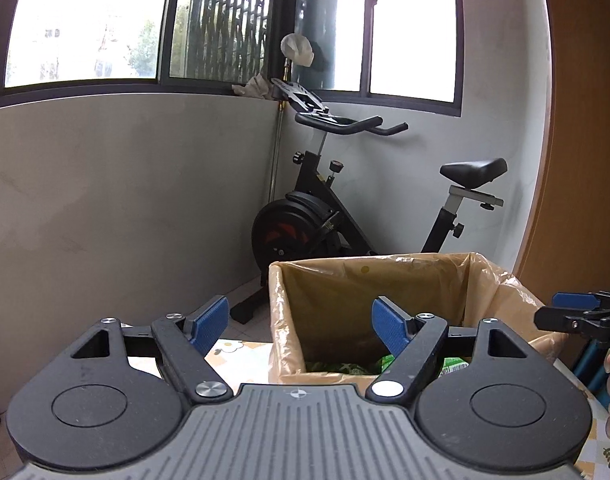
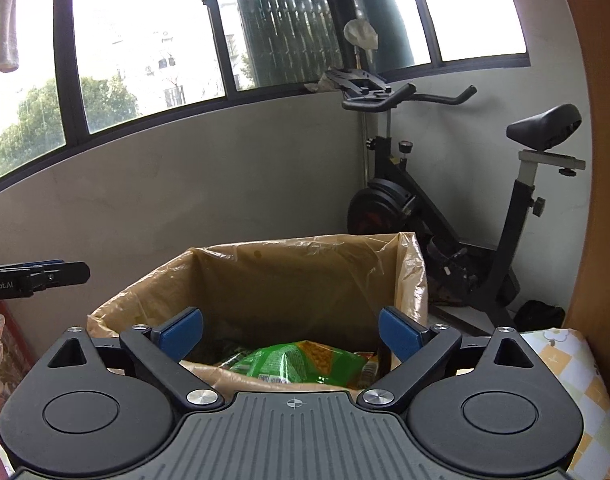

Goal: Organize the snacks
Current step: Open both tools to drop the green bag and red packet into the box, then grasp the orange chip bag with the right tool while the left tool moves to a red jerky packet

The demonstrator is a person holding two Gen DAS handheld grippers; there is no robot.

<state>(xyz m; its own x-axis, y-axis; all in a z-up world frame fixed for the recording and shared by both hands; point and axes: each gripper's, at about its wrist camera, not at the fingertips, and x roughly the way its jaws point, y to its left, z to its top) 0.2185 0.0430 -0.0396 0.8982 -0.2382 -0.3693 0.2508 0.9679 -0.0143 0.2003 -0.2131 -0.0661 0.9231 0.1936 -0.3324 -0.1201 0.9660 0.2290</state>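
Note:
A cardboard box lined with a tan plastic bag (image 1: 385,280) (image 2: 297,276) stands on the table in front of both grippers. Green snack packets (image 2: 301,362) lie at its bottom; a strip of them shows in the left wrist view (image 1: 353,368). My left gripper (image 1: 301,322) is open and empty, just before the box's near left corner. My right gripper (image 2: 291,330) is open and empty above the box's near edge. Each gripper shows at the edge of the other's view: the right one (image 1: 577,314) and the left one (image 2: 37,276).
A black exercise bike (image 1: 345,200) (image 2: 465,216) stands behind the box in the corner under the windows. A yellow checked tablecloth (image 2: 565,364) covers the table. A wooden panel (image 1: 585,120) rises on the right.

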